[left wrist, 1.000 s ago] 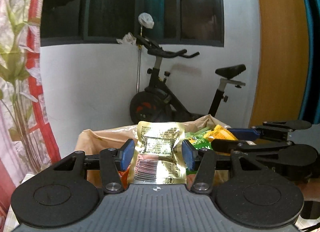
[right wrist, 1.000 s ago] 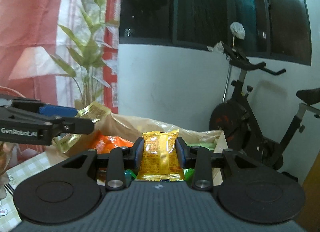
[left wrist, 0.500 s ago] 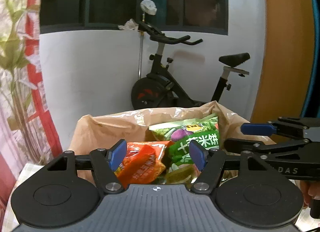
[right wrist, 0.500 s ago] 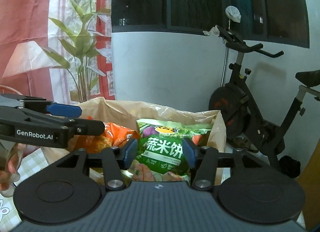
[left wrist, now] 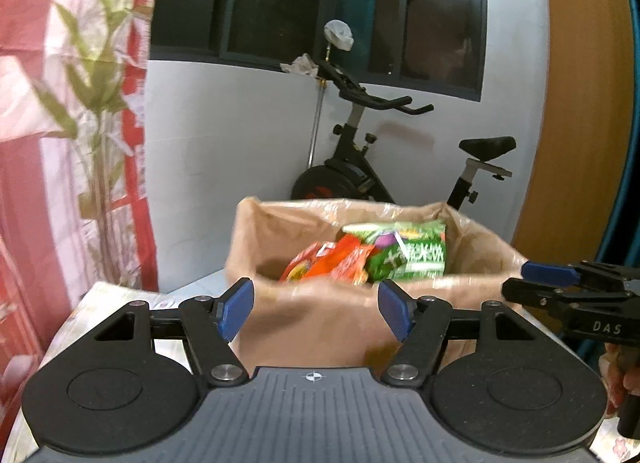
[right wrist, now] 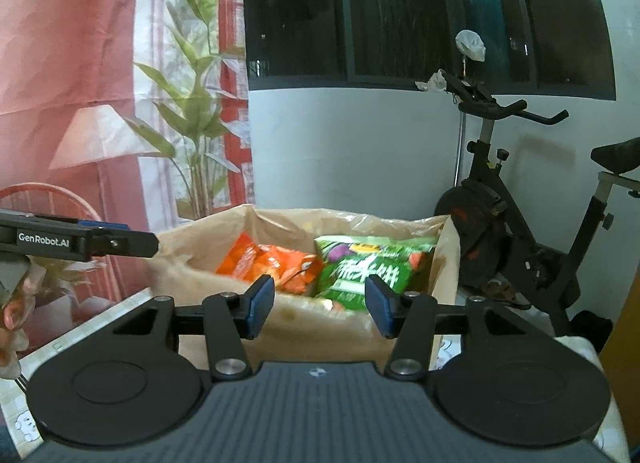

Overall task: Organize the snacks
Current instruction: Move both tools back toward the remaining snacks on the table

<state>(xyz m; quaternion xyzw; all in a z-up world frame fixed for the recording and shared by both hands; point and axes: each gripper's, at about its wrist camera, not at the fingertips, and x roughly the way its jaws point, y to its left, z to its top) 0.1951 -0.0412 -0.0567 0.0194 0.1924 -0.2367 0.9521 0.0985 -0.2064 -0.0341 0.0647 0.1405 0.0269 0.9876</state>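
While both grippers hang just short of the brown bag (left wrist: 320,323), each stands apart and empty: the left gripper (left wrist: 316,309) has its blue pads wide, the right gripper (right wrist: 318,305) a little narrower, and nothing lies between either pair. The snacks sit in the bag: an orange pack (right wrist: 268,263) on the left, a green pack (right wrist: 372,267) leaning against it on the right. The bag stands on the table (right wrist: 80,327), its mouth open toward the far wall.

My guess is that a drop is done and the next fetch is in hand. To do it well, I would draw both grippers straight back, clear of the near rim, so no pad snags the soft paper and tips the bag.

From the left view you see the right gripper side-on at the right edge, and a wooden panel (left wrist: 576,103) beyond. Only the right view gives the red fan (right wrist: 52,203) at far left, and the bike (right wrist: 520,203) nearly whole.
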